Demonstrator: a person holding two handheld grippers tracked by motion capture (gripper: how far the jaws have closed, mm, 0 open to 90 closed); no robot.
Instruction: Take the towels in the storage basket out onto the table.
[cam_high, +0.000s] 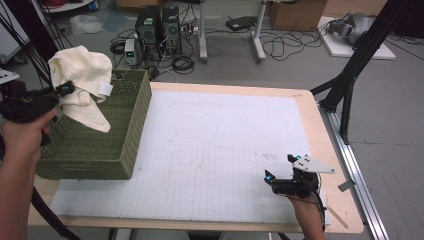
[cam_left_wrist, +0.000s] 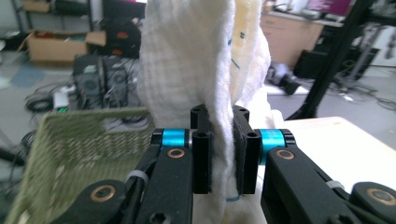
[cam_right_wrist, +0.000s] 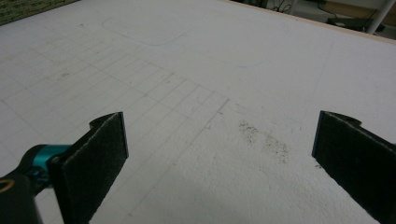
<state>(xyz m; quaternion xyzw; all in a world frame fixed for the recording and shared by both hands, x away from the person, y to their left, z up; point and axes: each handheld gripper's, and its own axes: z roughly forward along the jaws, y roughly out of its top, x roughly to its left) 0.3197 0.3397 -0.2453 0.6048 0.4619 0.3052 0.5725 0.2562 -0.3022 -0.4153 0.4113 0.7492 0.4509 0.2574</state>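
Note:
A cream-white cloth (cam_high: 82, 82) hangs above the green woven basket (cam_high: 115, 150) at the table's left. My left gripper (cam_high: 67, 90) is shut on the cloth and holds it up over the basket's near side. In the left gripper view the cloth (cam_left_wrist: 196, 60) rises between the two black pads (cam_left_wrist: 201, 154), which pinch a fold of it, with the basket (cam_left_wrist: 74, 149) below and to the left. My right gripper (cam_high: 281, 170) rests low over the white mat near the table's front right. Its jaws stand wide apart, the pads (cam_right_wrist: 98, 158) with nothing between them.
A white gridded mat (cam_high: 215, 145) covers most of the wooden table (cam_high: 320, 125). Behind the table, computer towers (cam_high: 160, 27) and loose cables lie on the floor. A black frame post (cam_high: 350, 85) stands at the table's right edge.

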